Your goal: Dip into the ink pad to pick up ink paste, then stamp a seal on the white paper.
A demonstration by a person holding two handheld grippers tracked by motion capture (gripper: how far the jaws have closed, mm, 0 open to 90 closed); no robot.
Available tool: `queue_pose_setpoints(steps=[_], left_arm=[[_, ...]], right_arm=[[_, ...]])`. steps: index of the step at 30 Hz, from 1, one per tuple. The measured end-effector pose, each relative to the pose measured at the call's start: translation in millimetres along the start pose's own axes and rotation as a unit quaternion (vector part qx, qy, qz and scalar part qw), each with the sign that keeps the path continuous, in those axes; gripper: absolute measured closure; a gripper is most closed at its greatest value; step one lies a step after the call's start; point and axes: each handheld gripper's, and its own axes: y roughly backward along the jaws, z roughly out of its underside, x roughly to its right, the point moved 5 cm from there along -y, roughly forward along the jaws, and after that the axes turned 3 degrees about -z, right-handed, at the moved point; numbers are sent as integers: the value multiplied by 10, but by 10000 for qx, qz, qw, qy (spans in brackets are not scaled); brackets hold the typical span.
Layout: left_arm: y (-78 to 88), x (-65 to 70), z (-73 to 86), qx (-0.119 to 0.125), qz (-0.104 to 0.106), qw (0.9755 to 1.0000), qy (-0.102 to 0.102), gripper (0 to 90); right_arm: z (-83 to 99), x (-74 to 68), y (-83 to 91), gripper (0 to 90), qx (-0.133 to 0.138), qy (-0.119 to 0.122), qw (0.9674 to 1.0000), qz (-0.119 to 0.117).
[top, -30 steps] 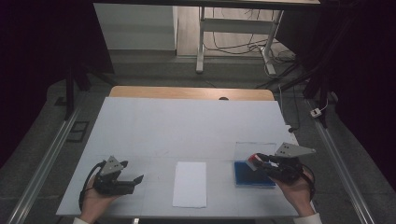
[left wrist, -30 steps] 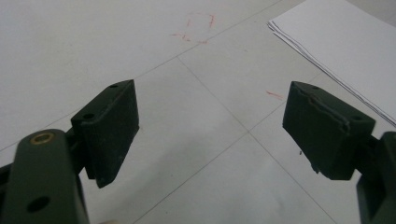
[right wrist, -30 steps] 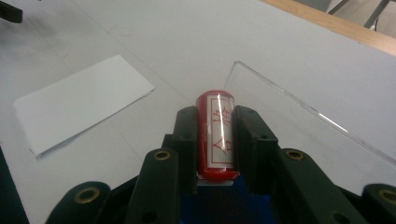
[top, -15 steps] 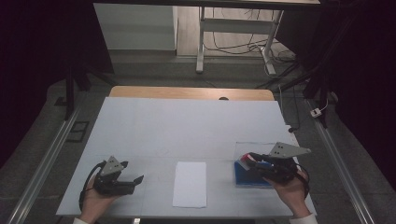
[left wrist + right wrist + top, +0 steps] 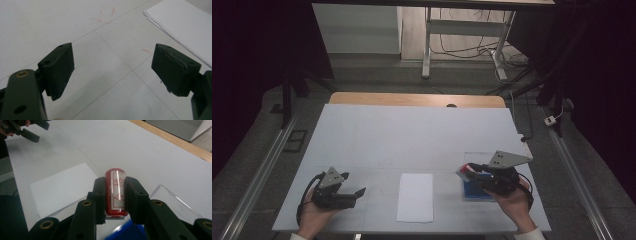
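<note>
Lying between grippers, white paper stack point(image 5: 415, 197), blue box point(image 5: 475, 189) under red stamp point(image 5: 115, 191)

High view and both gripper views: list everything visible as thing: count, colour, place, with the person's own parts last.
Red cylindrical stamp with white label: one, red and white, clamped between the right gripper's jaws.
Blue rectangular pad: one, blue, on the table under the right gripper.
Clear plastic lid: one, transparent, beside the blue pad.
White paper stack: one, white, table's near middle.
White table: one, white top, wooden far edge.
Left gripper: one, black, open, near left.
Right gripper: one, black, near right.
Hands: two, holding the grippers.
</note>
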Motion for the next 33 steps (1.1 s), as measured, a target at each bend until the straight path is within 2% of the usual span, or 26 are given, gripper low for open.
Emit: queue_pose_setpoints(steps=[9, 18, 24, 30, 33], left_arm=[[4, -10, 4, 23, -5, 10000, 11, 182], [6, -7, -4, 44, -4, 10000, -3, 182], [10, -12, -8, 63, 4, 10000, 1, 182], [5, -3, -9, 57, 6, 10000, -8, 182], [1, -2, -9, 53, 6, 10000, -10, 182]], right_arm=[[-219, -168, -250, 705, 55, 179, 9994, -296], [-305, -276, -480, 705, -56, 293, 9984, -490], [-379, -346, -578, 705, -113, 419, 9974, -573], [-426, -402, -680, 704, -171, 440, 9968, -650], [-422, -420, -733, 705, -272, 488, 9961, -689]])
